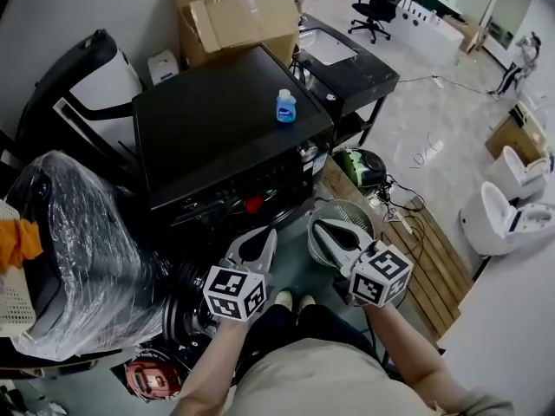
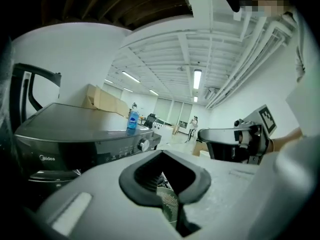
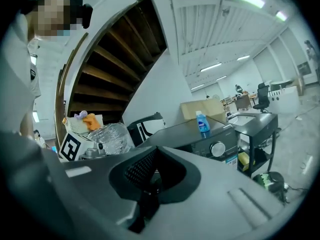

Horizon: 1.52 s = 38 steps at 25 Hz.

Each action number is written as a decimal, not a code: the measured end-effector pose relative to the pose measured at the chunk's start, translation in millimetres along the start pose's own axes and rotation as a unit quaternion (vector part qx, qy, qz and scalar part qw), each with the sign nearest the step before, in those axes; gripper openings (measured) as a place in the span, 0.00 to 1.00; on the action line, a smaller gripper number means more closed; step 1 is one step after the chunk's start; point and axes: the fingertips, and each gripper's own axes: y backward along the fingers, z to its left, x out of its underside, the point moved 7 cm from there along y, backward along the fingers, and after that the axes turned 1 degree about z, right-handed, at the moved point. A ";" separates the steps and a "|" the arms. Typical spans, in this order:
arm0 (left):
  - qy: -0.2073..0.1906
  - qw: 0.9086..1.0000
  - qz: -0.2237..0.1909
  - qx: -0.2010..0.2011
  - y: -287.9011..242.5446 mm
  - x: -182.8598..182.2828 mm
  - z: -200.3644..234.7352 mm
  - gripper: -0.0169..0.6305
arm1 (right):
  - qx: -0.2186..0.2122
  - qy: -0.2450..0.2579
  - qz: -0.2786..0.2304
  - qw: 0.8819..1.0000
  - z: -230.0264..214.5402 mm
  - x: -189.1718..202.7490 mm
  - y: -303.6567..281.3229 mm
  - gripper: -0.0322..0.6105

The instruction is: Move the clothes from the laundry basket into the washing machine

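Note:
The black washing machine (image 1: 225, 120) stands in front of me, a blue bottle (image 1: 286, 107) on its lid. Its chrome-ringed door (image 1: 186, 306) shows low at the front; whether it is open I cannot tell. A round mesh laundry basket (image 1: 342, 219) sits on the floor right of the machine, and no clothes show in it. My left gripper (image 1: 267, 234) hangs shut and empty before the machine's front. My right gripper (image 1: 321, 226) is shut and empty above the basket. The left gripper view shows its own jaws (image 2: 172, 204) closed, and the right gripper (image 2: 235, 141) beside them. The right gripper view (image 3: 150, 194) shows closed jaws too.
A plastic-wrapped bundle (image 1: 87, 250) and a white basket with orange cloth (image 1: 17, 245) stand at the left. Cardboard boxes (image 1: 243, 16) sit behind the machine, a black cart (image 1: 347, 59) to its right. A wooden pallet (image 1: 425, 267) and white toilets (image 1: 507, 215) lie further right.

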 end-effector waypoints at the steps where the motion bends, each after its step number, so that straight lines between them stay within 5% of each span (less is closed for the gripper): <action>1: -0.005 1.000 0.003 0.004 -0.8 -0.4 -4.2 0.03 | 0.004 0.003 -0.001 1.000 1.7 -0.4 2.1 0.09; 14: -0.022 0.997 0.068 0.027 -16.8 20.5 -30.2 0.03 | 0.045 0.037 0.018 0.998 4.1 7.4 17.0 0.09; 38: -0.011 0.997 0.069 0.034 -12.0 25.2 -34.2 0.03 | 0.044 -0.013 0.040 0.998 15.0 27.7 18.4 0.09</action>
